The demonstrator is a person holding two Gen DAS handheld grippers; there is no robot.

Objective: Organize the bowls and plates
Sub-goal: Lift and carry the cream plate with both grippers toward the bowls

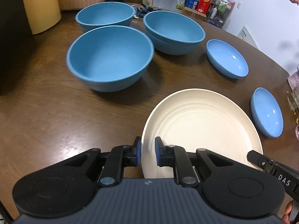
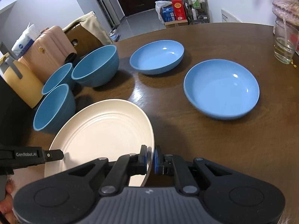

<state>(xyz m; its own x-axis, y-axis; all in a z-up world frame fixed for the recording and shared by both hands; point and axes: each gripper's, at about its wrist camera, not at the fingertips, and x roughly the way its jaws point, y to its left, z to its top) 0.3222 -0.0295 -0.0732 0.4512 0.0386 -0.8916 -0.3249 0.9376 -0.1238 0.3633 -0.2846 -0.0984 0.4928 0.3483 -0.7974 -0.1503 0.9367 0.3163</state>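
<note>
A home – dining table (image 2: pixel 186 140); suitcase (image 2: pixel 50 46); cluttered hallway.

My left claw (image 1: pixel 147 154) is black with blue pads, and my right claw (image 2: pixel 150 158) matches it. The plate (image 1: pixel 201 123) is cream, faintly speckled, with concentric ridged rings. Three deep bowls (image 1: pixel 110 57) are matte blue. Two shallow dishes (image 2: pixel 222 88) are glossy lighter blue. The desk (image 1: pixel 46 121) is dark brown wood grain.
</note>
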